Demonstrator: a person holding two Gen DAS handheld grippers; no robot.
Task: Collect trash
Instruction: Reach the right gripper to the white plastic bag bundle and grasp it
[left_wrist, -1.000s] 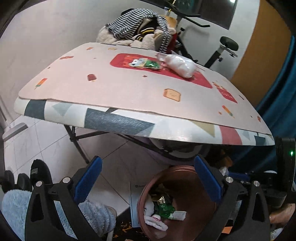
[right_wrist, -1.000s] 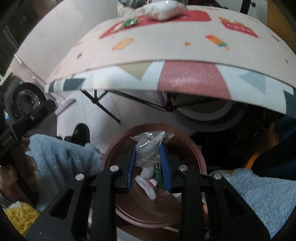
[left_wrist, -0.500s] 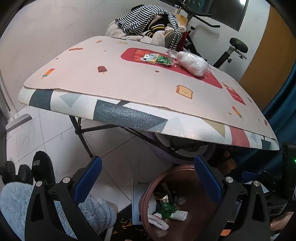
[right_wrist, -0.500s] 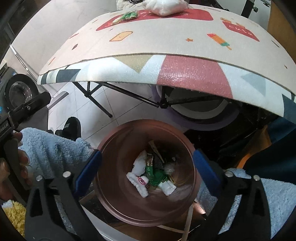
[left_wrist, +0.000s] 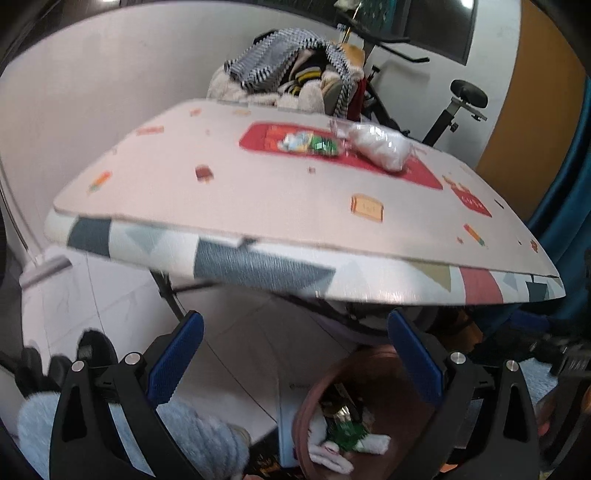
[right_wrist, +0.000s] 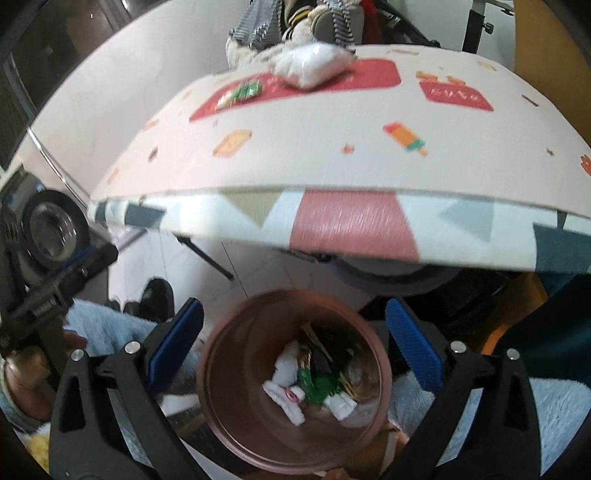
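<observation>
A brown round bin stands on the floor below the table's near edge, with white, green and gold wrappers lying in it. My right gripper hangs open right above the bin, nothing between its blue pads. My left gripper is open too and empty, with the bin low to its right. On the patterned table lie a green and white wrapper and a clear bag of white stuff. The same wrapper and bag show far off in the right wrist view.
A chair piled with striped clothes stands behind the table, an exercise bike to its right. A blue curtain hangs at the right. Fluffy blue slippers and black folding table legs are near the bin.
My right gripper was shut on a crumpled clear wrapper over the bin; it opened wide, the wrapper dropped into the bin, and the gripper has risen a little. The left view tilted up slightly.
</observation>
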